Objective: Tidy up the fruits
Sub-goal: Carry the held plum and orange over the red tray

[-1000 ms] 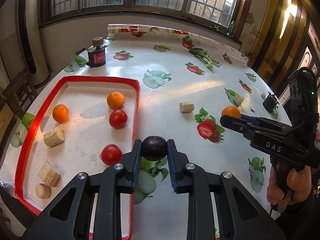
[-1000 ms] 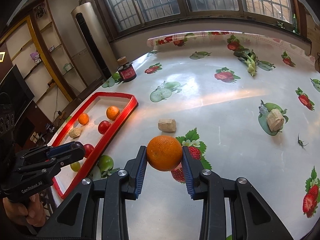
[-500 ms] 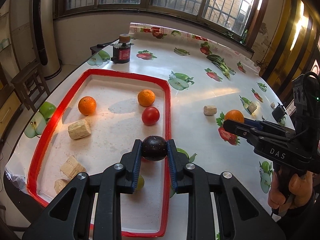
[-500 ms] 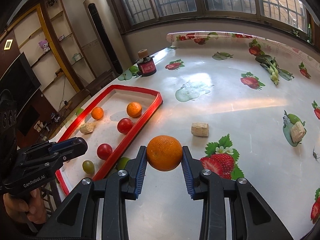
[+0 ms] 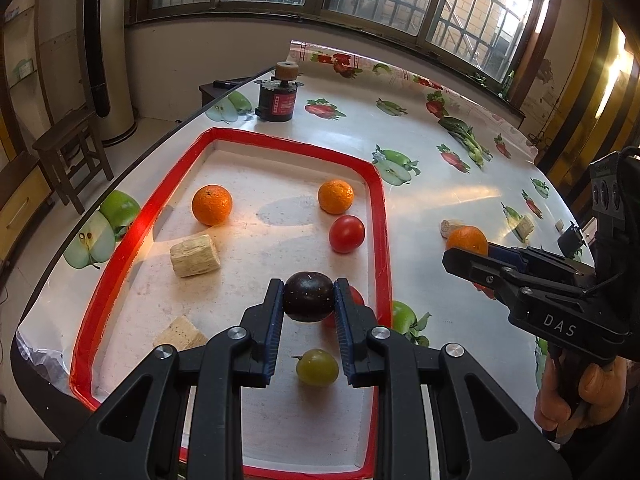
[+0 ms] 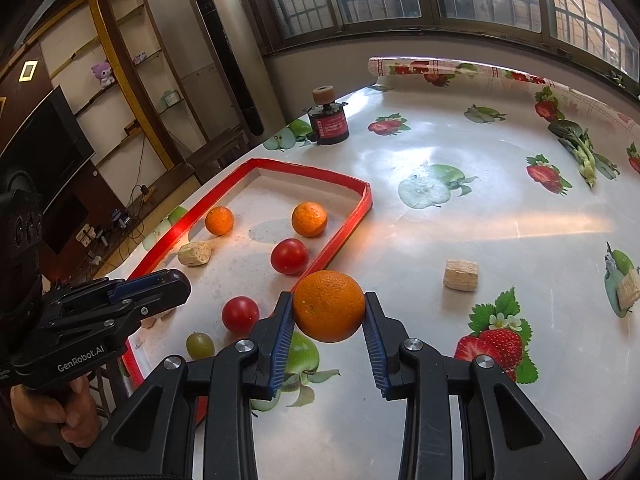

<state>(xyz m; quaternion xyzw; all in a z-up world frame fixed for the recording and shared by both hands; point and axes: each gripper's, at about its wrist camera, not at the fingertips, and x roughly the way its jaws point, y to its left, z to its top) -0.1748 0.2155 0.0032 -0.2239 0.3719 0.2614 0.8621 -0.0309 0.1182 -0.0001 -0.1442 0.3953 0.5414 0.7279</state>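
My left gripper (image 5: 308,298) is shut on a dark purple plum (image 5: 308,297) and hangs over the near part of the red-rimmed tray (image 5: 378,216). Inside the tray lie two oranges (image 5: 212,205) (image 5: 335,196), a red tomato (image 5: 347,233), a second tomato half hidden behind the plum, and a green grape (image 5: 317,367). My right gripper (image 6: 329,307) is shut on a large orange (image 6: 329,305), just outside the tray's right rim (image 6: 340,236). That gripper and its orange (image 5: 467,240) show at the right in the left wrist view.
Pale cork-like blocks lie in the tray (image 5: 195,255) and on the fruit-print tablecloth (image 6: 461,275). A black jar with a red label (image 6: 329,123) stands at the table's far left corner. Leafy greens (image 6: 580,148) lie far right. A wooden stool (image 5: 72,148) stands beyond the table's left edge.
Both grippers have moved left, each still holding its fruit. The plum went from outside the tray's right rim to over the tray. The orange now sits close to that rim.
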